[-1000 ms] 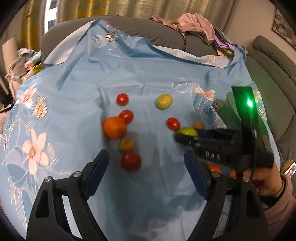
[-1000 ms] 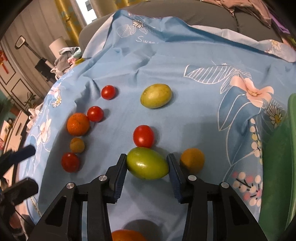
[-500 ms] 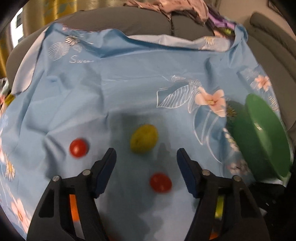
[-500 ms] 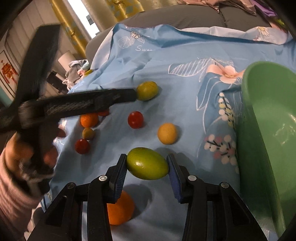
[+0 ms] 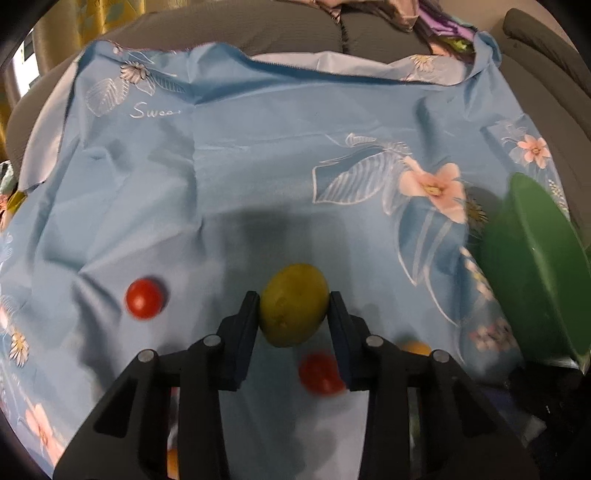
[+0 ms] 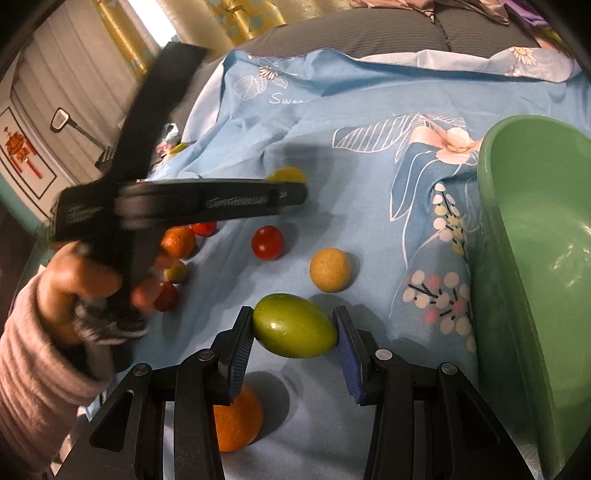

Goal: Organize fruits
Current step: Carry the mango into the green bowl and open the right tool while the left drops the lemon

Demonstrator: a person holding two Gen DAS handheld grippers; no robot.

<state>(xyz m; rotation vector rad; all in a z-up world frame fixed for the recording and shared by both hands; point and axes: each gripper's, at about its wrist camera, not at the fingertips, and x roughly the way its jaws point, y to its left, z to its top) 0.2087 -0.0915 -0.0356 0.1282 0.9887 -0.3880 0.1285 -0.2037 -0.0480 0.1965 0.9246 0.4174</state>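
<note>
Left hand-held gripper (image 5: 293, 308) now closing on yellow-green fruit (image 5: 293, 304)

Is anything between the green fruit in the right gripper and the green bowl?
Nothing visible. The green fruit sits in the right gripper, and only bare cloth lies between it and the bowl.

A grey sofa (image 5: 295, 33) carries a blue floral cloth (image 5: 258, 155) strewn with tomatoes (image 6: 267, 242), oranges (image 6: 236, 421) and a green bowl (image 6: 535, 258)
</note>
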